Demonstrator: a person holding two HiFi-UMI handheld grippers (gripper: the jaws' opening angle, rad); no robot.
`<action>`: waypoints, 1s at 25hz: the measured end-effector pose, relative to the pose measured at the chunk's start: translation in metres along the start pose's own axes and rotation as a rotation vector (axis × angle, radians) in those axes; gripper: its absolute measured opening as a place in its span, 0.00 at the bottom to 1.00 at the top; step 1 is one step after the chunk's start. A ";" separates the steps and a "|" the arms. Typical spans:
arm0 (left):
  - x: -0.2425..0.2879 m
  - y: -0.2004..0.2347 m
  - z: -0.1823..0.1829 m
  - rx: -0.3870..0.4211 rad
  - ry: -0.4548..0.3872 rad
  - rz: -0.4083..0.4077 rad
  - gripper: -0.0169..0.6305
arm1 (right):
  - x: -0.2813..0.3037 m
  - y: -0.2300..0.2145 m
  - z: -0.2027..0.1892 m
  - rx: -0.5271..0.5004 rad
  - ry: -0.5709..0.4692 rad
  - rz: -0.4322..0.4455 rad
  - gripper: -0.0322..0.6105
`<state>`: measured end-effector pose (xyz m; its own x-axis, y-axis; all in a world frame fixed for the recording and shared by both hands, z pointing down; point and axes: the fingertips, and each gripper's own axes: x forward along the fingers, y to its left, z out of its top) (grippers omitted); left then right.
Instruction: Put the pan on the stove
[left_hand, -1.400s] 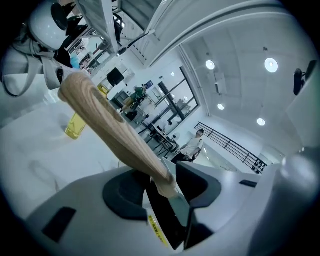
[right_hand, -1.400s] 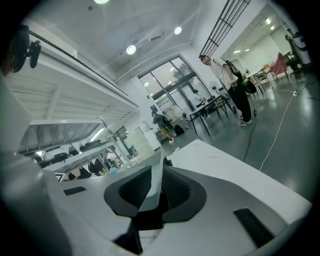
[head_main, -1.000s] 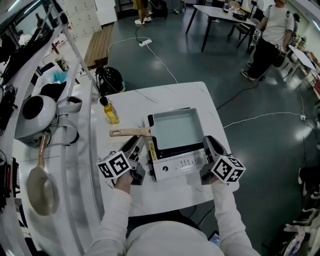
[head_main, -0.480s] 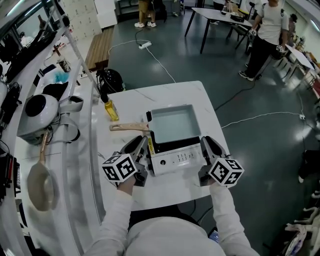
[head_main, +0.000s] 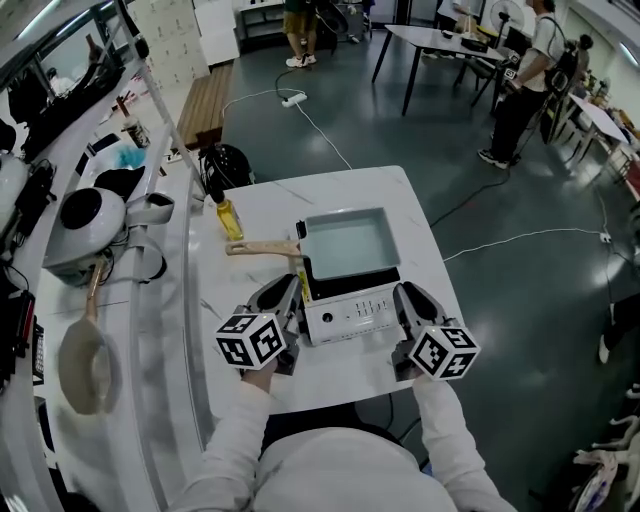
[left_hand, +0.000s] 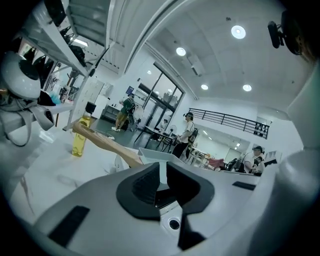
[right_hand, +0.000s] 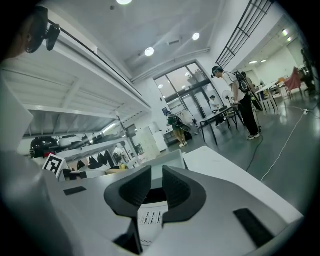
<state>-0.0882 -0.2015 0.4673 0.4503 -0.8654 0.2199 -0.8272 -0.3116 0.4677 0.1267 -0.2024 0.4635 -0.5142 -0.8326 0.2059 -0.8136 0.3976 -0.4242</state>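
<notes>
On top of the stove (head_main: 350, 315), toward its far side, sits the pan (head_main: 348, 245): square, pale inside, wooden handle (head_main: 262, 248) pointing out to the left over the counter (head_main: 400, 200). Judged placed, or very nearly; whether it is centred over the burner cannot be told from above.

Left gripper (head_main: 285, 295) is just beside the stove's left front corner. Its jaws are a narrow gap apart with nothing between them. Right gripper (head_main: 405, 297) is just beside the right front corner, with its jaws also slightly apart and empty. Neither holds the pan.

Risks from here:
- The handle overhangs on the left gripper's side. A careless lift or swing of that gripper could catch it and turn or drag the pan off its seat.
- Both grippers flank the stove closely. A push from either could slide the stove on the smooth counter, pan and all.
- If the pan does sit far back, a nudge away from the person could tip it off the rear edge.

Containers:
- The pan is empty, with a clean bare floor.
- A bottle (head_main: 229, 218) with a dark cap holds yellow liquid. It stands upright on the counter beyond the handle, near it but apart. A sweep of the handle could knock it over.
- A round frying pan (head_main: 80, 370) lies on the shelf to the far left, with nothing visible in it.
</notes>
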 end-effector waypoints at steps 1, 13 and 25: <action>-0.002 -0.002 -0.001 0.007 0.003 0.000 0.11 | -0.002 0.002 -0.002 -0.003 0.001 -0.001 0.19; -0.014 -0.018 -0.018 0.065 0.030 0.017 0.07 | -0.020 0.021 -0.017 -0.043 0.022 0.021 0.09; -0.010 -0.021 -0.016 0.082 0.026 0.021 0.07 | -0.020 0.021 -0.019 -0.093 0.035 0.007 0.09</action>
<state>-0.0701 -0.1799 0.4690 0.4402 -0.8618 0.2520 -0.8609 -0.3253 0.3913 0.1151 -0.1697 0.4673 -0.5274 -0.8166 0.2344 -0.8311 0.4386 -0.3419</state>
